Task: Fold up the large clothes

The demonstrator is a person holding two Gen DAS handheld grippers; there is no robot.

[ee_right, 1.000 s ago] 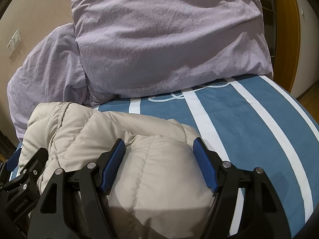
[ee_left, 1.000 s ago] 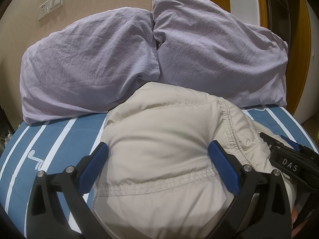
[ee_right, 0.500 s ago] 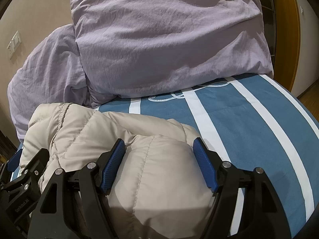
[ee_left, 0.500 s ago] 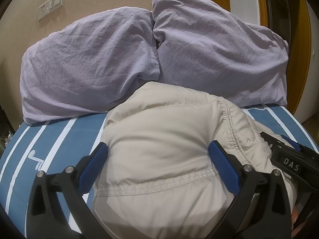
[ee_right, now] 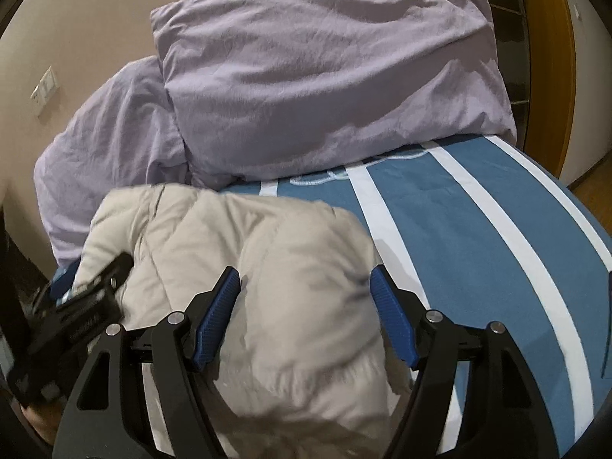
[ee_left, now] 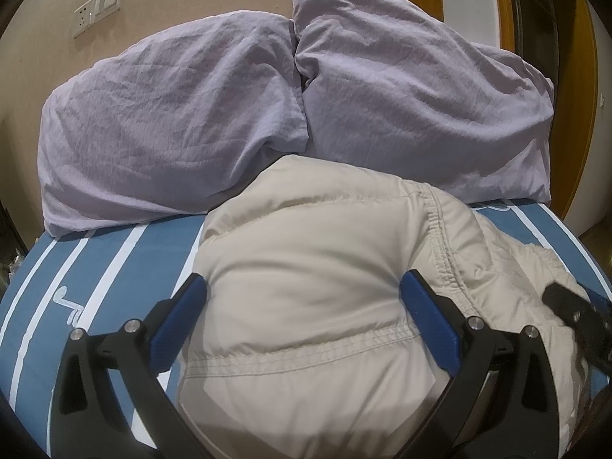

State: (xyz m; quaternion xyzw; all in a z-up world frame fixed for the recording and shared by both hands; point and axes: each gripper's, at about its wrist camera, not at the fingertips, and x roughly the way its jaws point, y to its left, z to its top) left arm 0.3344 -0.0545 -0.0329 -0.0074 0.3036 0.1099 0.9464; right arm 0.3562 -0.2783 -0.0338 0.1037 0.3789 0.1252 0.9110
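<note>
A cream padded jacket (ee_left: 306, 306) lies bunched in a thick mound on the blue-and-white striped bed (ee_right: 497, 229), its far edge close against two lilac pillows (ee_left: 237, 114) propped at the wall. The left hand-held gripper (ee_left: 304, 321) has its blue pads spread wide on either side of a puffy quilted panel, near a line of stitching, and does not appear to pinch the cloth. The right hand-held gripper (ee_right: 306, 313) is likewise spread wide around the neighbouring bulge of the jacket, which looks blurred in that view, so the contact there cannot be judged. Each tool shows at the edge of the other's view, so the two work close together over the same bundle. Judging from its compact shape, the jacket seems already folded over on itself, though how neatly is hidden beneath the top layer. The main risk is the filling: springy padding will likely push a fold open once pressure comes off, and slick shell fabric may slide from the pads if only a thin layer is caught. With the tools so near, closing or swinging either could knock the other, and a push forward could shove the mound into the pillows.
</note>
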